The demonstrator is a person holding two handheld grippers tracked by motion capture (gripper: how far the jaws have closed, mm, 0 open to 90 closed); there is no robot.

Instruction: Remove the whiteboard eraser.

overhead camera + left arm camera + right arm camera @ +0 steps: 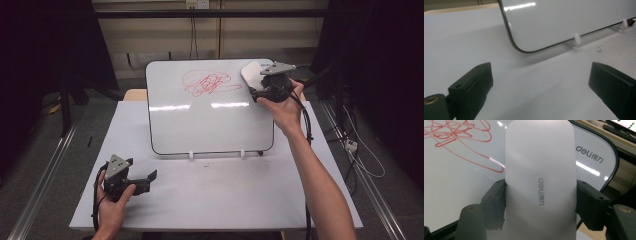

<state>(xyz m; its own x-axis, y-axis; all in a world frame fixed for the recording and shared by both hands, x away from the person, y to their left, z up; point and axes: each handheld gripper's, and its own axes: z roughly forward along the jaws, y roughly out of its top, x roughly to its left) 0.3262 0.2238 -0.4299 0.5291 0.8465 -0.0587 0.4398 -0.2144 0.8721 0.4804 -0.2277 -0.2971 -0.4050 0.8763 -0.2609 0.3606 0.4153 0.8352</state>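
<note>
Over the whiteboard, my right gripper squeezes the white eraser beside the red scribble. Down on the table, my left gripper hangs wide apart, holding nothing.

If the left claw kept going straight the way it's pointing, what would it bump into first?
Probably the bottom edge of the whiteboard, near its rounded corner. The left claw is open and empty, with bare white table ahead of it, so the way looks free until the board. Depth is hard to judge.
</note>
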